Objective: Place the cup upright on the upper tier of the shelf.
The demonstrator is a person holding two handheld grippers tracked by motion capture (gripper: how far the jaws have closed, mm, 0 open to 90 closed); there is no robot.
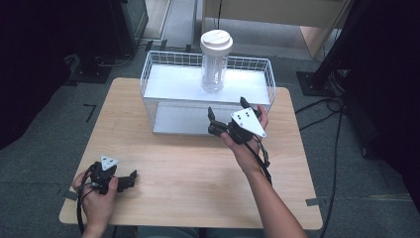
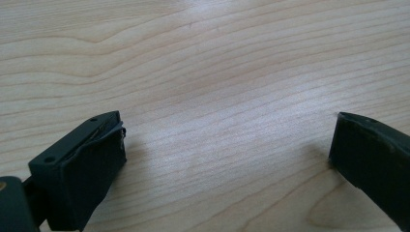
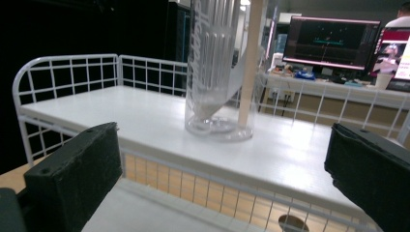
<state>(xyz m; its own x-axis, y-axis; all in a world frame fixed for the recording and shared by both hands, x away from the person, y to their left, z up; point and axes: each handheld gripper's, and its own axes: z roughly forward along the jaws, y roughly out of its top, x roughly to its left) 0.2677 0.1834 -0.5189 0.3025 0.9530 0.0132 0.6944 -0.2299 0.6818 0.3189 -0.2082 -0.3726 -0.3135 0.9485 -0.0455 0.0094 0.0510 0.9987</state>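
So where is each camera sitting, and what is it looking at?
High view: above the person's side, looking down on the table; both forearms, left gripper and right gripper show.
Left gripper view: on the left gripper, facing bare tabletop between open jaws.
Right gripper view: on the right gripper, facing the wire shelf and clear bottle.
Shared: high and right gripper views both show shelf and bottle.

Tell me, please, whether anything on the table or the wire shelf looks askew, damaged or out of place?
Nothing stands out. The clear tumbler stands upright on the top board of the white wire shelf, lid on, and the shelf sits square on the table.
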